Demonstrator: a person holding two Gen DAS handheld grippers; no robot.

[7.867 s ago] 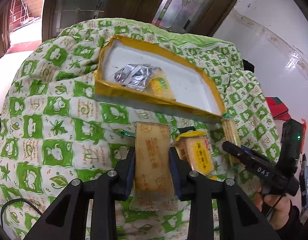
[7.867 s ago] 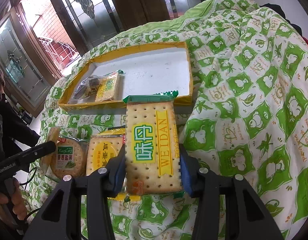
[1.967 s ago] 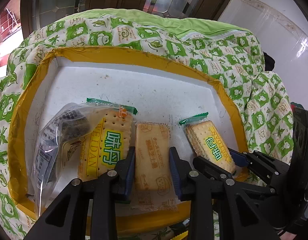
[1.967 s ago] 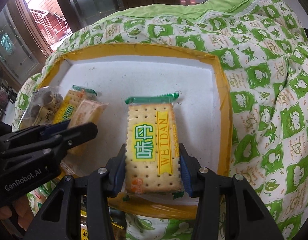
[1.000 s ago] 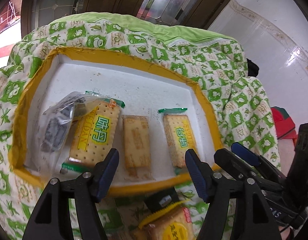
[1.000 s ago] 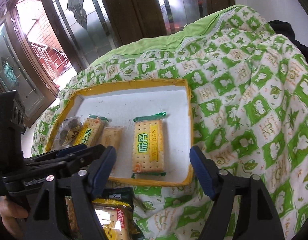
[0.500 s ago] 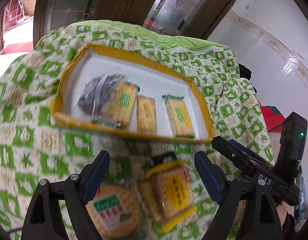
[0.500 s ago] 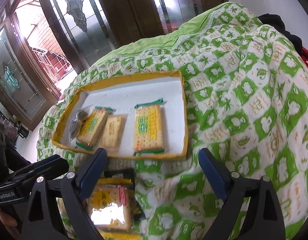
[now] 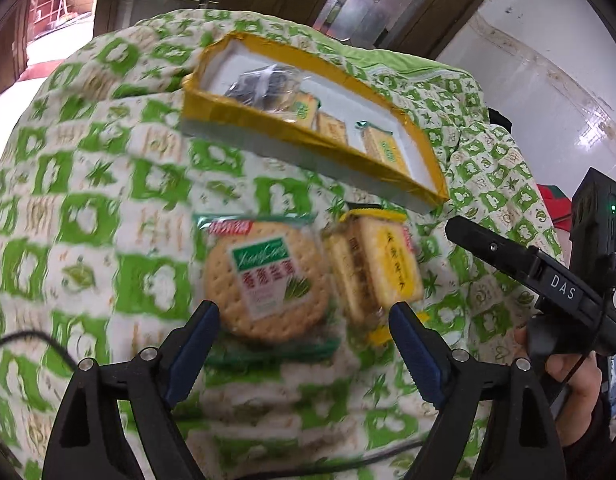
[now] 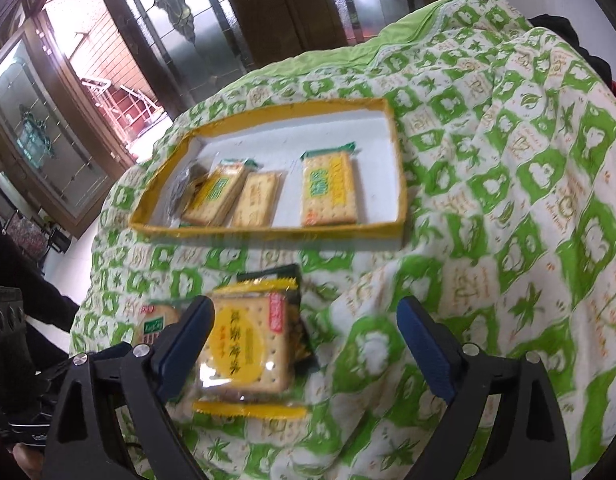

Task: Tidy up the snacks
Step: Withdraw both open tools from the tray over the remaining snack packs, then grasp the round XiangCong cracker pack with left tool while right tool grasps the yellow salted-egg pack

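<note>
Jaws of left gripper [image 9: 304,322] and right gripper [image 10: 306,322] gape wide, gripping nothing, above round cracker pack [image 9: 268,280] and yellow cracker pack [image 10: 244,348] on quilt [image 10: 507,200]; tray [image 10: 268,232] beyond holds four packs.

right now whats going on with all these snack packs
A person holds a tool in each hand, sorting cracker packs into a yellow-rimmed tray on a green patterned quilt. Several packs already lie inside. Both tools are open and empty: the left tool hovers over a round cracker pack, the right tool over a yellow square cracker pack.
</note>
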